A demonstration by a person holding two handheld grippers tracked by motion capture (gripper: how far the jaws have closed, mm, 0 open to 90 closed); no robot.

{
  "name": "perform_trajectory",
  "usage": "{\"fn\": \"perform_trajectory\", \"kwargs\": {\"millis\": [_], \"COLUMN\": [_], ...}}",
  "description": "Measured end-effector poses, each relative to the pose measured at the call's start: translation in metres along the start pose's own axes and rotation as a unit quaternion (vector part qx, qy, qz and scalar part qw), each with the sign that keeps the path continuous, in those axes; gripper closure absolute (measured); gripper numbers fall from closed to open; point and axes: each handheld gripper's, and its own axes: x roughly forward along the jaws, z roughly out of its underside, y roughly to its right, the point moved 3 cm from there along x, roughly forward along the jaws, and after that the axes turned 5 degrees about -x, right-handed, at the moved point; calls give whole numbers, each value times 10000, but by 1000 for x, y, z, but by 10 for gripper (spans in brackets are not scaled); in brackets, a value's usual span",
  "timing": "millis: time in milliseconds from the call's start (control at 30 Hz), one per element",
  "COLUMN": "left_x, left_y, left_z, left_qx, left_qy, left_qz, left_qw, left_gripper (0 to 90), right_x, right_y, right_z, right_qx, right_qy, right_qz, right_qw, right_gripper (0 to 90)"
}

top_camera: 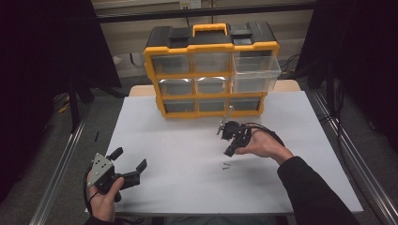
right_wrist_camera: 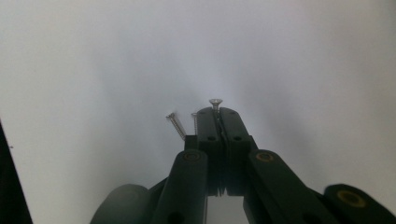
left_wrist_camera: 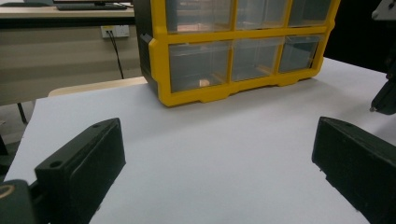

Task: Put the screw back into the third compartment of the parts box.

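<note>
We find the right gripper (top_camera: pixel 229 151) above the white counter (top_camera: pixel 178 154), in front of the yellow drawer cabinet (top_camera: pixel 211 70). In the right gripper view its jaws are pressed together on a screw (right_wrist_camera: pixel 215 103), whose flat head stands just past the tips. Two more screws (right_wrist_camera: pixel 176 125) lie on the counter just beside the jaw tips; in the high view they sit below the gripper. The left gripper (top_camera: pixel 129 164) is near the counter's front left edge, its jaws wide apart with nothing between them.
</note>
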Motion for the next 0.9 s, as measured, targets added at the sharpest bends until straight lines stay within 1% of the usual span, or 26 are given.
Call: {"fn": "perform_trajectory", "kwargs": {"millis": [33,67,133,167,200,300,400,433,500,733,767,833,867,900], "left_x": [0,0,-1,-1,-1,0,-1,-1,0,0,0,0,0,0], "left_y": [0,0,-1,0,-1,-1,-1,-1,0,0,0,0,0,0], "left_z": [0,0,0,0,0,0,0,0,0,0,0,0,0,0], "left_qx": [2,8,27,-43,18,6,27,31,13,12,2,27,-4,7], "left_qy": [0,-3,-4,-1,-10,-8,0,-2,6,-9,1,-14,11,2], "left_qz": [9,10,-15,-19,-30,-12,-18,-21,-14,-7,-6,-3,-8,-3], "left_qw": [10000,10000,10000,10000,10000,10000,10000,10000,10000,10000,10000,10000,10000,10000], "left_gripper": [25,25,25,25,25,25,25,25,25,25,25,25,25,25], "right_x": [-3,-4,-8,-11,-14,-21,-31,-34,-40,-58,-59,-64,-67,-69], "right_y": [-1,0,-2,-1,-3,-5,-6,-7,-9,-11,-11,-12,-13,-13], "right_z": [0,0,0,0,1,2,2,2,1,-5,-6,-7,-8,-9], "right_qx": [38,-103,-18,-85,-86,-75,-102,-67,-56,-206,-260,-263,-255,-242], "right_qy": [10,126,204,249,313,501,543,575,618,937,954,995,996,1003], "right_qz": [-10,11,21,27,6,-19,-50,-50,-123,-166,-161,-150,-147,-131], "right_qw": [10000,9999,9998,9997,9995,9987,9985,9983,9980,9952,9950,9946,9946,9946], "right_gripper": [876,876,876,876,876,876,876,876,876,876,876,876,876,876]}}
